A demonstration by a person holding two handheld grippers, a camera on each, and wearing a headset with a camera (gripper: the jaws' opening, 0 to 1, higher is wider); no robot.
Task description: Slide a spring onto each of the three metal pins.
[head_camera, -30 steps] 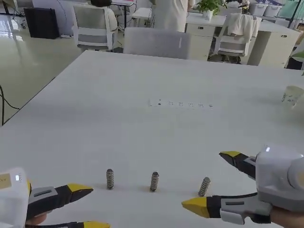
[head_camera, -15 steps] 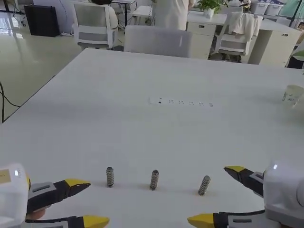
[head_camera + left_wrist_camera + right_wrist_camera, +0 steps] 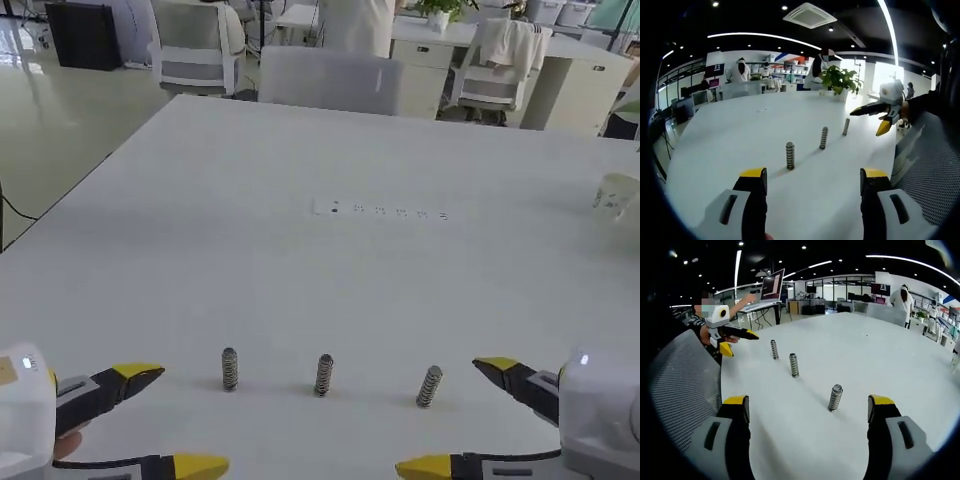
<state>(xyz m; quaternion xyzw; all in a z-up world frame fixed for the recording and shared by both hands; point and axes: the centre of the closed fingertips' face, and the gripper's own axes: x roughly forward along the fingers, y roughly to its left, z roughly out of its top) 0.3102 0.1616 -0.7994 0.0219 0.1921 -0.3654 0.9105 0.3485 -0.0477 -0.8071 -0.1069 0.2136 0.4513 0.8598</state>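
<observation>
My left gripper (image 3: 190,420) hangs with jaws wide apart, nothing in it, and my right gripper (image 3: 439,415) is spread just as wide, also empty. Just beyond the tips, in a row on the white table (image 3: 300,250): left spring (image 3: 230,368), middle spring (image 3: 323,374), right spring (image 3: 430,385) (that one leans a little) — all standing on end, untouched.

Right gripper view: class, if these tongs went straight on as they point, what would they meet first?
Probably the nearest spring, standing slightly tilted just ahead of the open right gripper; depth is uncertain.
</observation>
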